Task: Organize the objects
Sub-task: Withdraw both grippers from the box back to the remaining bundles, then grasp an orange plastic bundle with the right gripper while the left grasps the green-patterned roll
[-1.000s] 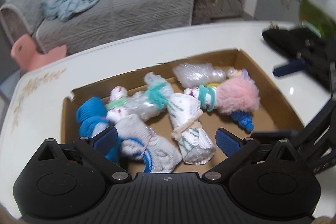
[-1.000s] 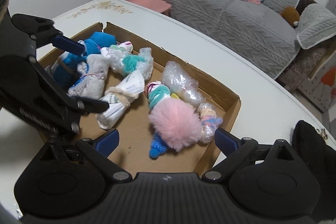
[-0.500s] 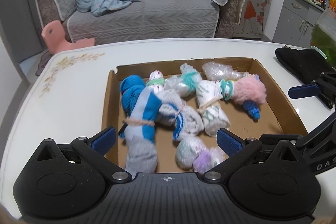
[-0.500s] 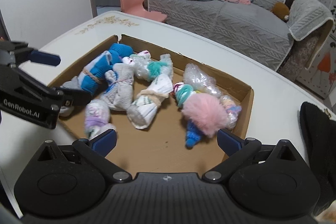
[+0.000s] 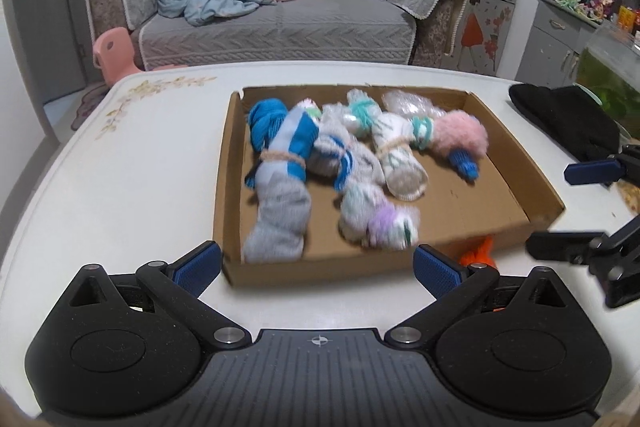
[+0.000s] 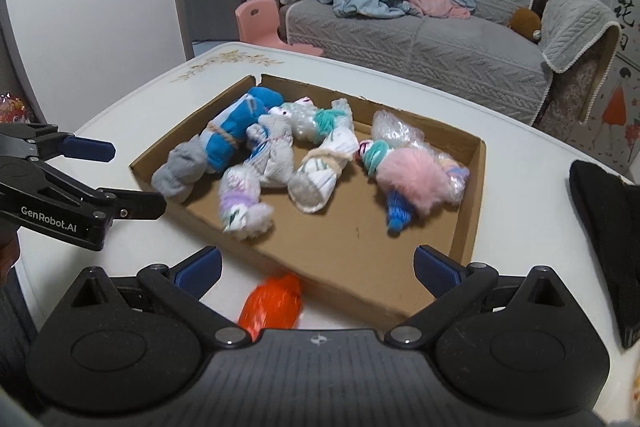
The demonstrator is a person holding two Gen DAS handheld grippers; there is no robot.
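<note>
A shallow cardboard tray (image 5: 516,155) (image 6: 472,227) on the white table holds several rolled sock bundles: a blue and grey one (image 5: 280,179) (image 6: 208,155), a purple and white one (image 5: 376,219) (image 6: 240,203), a pink fluffy one (image 5: 460,135) (image 6: 412,175). An orange bundle (image 6: 274,303) (image 5: 478,255) lies on the table outside the tray's near wall. My left gripper (image 5: 316,267) hangs open before the tray, nothing between its fingers. My right gripper (image 6: 318,267) is open above the orange bundle, not touching it.
Black cloth (image 5: 568,123) (image 6: 604,227) lies on the table right of the tray. Behind the table stand a grey sofa (image 5: 280,23) with a blue blanket and a pink child's chair (image 5: 114,53). Shelves and a cabinet (image 5: 560,43) are at the right.
Both grippers have drawn back from the tray, which now sits farther away. The orange bundle outside the tray has come into view. The right gripper's jaws stand slightly wider.
</note>
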